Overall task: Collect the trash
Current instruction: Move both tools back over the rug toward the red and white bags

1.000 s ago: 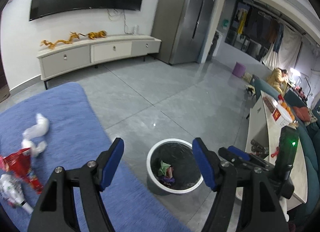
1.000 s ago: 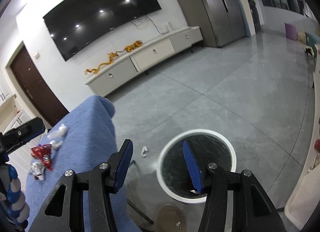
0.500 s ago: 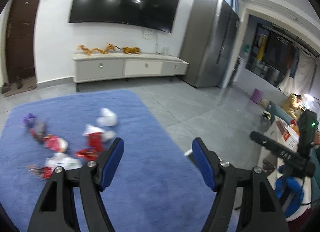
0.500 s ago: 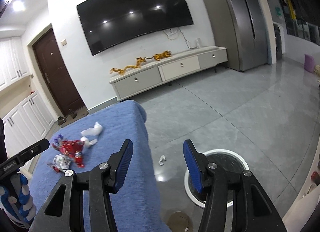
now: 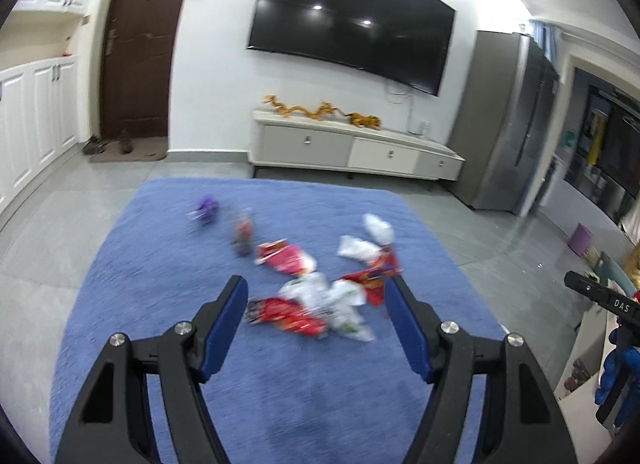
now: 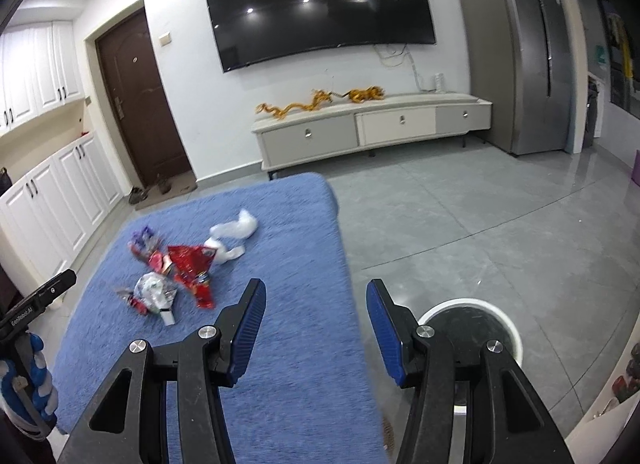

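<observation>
White cabinets point(image 6: 44, 200) line the far left wall, with a brown door point(image 5: 138, 44) beside them; a blue rug point(image 5: 168, 304) covers the floor in front, and the trash lies scattered on it: a purple scrap point(image 5: 206, 208) farthest left, a small dark red piece point(image 5: 242, 234) next, then a red-and-white wrapper point(image 5: 284, 258), a red snack packet point(image 5: 286, 314) with a white wrapper point(image 5: 332, 304) against it, and crumpled white plastic point(image 5: 368, 240) toward the right edge, all somewhat blurred; the left gripper point(image 5: 314, 316) hangs over this pile with fingers spread wide and nothing between them, not touching any piece; the right gripper point(image 6: 316, 318) is likewise wide apart and empty, above the rug's right edge, the trash lying well to its left; the white-rimmed bin point(image 6: 470, 324) stands on the grey tile just right of the rug, partly hidden behind the right finger; its contents cannot be made out; a television point(image 6: 320, 0) hangs above a low console point(image 6: 372, 128); a steel refrigerator point(image 6: 520, 48) stands far right.
</observation>
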